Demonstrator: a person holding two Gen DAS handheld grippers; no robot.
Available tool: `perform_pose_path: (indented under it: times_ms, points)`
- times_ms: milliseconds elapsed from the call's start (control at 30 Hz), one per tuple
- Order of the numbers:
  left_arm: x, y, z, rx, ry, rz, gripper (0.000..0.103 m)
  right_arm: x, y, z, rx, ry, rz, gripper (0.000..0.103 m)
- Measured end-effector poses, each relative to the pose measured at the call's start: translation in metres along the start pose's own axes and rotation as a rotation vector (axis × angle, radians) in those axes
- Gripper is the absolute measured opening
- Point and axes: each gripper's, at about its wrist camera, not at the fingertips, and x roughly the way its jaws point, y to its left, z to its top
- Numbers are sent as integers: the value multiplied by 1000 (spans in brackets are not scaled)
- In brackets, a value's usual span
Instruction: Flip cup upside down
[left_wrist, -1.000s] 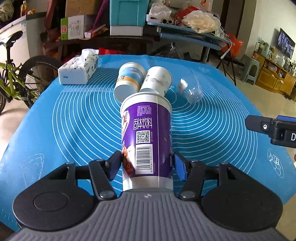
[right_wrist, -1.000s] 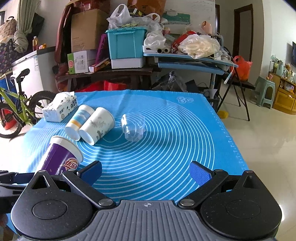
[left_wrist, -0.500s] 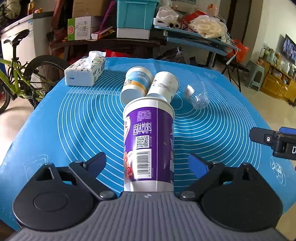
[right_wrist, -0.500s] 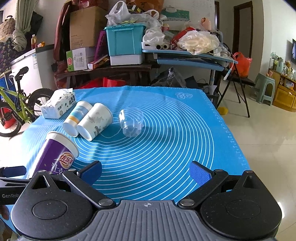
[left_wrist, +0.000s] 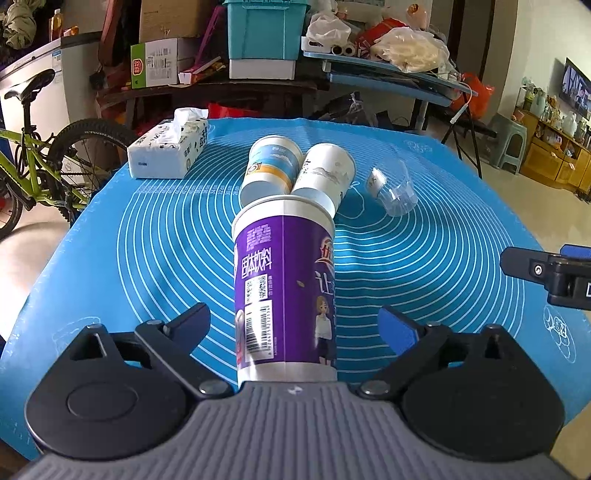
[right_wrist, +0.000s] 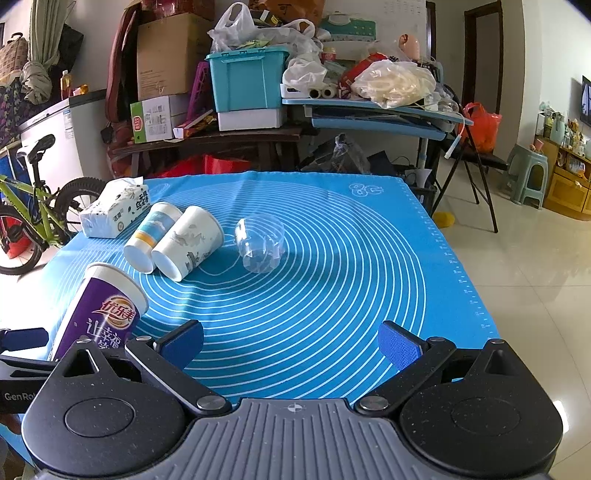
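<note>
Standing between the spread left tongs (left_wrist: 293, 325), untouched by either finger, the purple cup (left_wrist: 284, 288) rests on the blue mat (left_wrist: 424, 258). The right tongs (right_wrist: 290, 341) gape, holding nothing. A careless withdrawal could clip and topple the cup.

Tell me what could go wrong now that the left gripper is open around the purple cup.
The purple cup stands between the open left gripper fingers, so a sideways pull-back could clip and topple it. If it falls forward, it would hit the white cup and the blue-banded cup lying just behind, possibly rolling them.
</note>
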Motion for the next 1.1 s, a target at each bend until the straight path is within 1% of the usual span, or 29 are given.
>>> perform_pose_path:
  times_ms: [233,333,400,567,667,733,800,900,1000,1067,1100]
  points:
    - [-6,2,2,11,-23,14,96,-1,2,2,-22,-5,4,102]
    - [-14,5,4,14,-52,23,96,-2,11,10,-107,-13,10,102]
    - [-20,8,6,7,-70,29,96,-3,19,19,-195,-27,11,102]
    - [-36,20,9,-13,-98,31,96,-7,51,40,-453,-68,10,102]
    - [-46,29,11,-18,-123,54,96,-9,73,48,-611,-88,16,102]
    - [-53,38,10,-31,-148,84,96,-10,90,51,-731,-102,13,102]
    - [-58,46,10,-46,-169,118,97,-12,109,52,-879,-121,12,102]
    - [-62,64,9,-88,-186,176,97,-16,141,46,-1155,-163,-6,102]
    - [-63,80,7,-134,-179,208,97,-17,171,36,-1395,-194,-11,103]
    - [-64,92,5,-163,-176,229,97,-16,187,25,-1542,-215,-14,103]
    - [-64,97,5,-172,-174,237,97,-16,195,18,-1636,-230,-18,103]
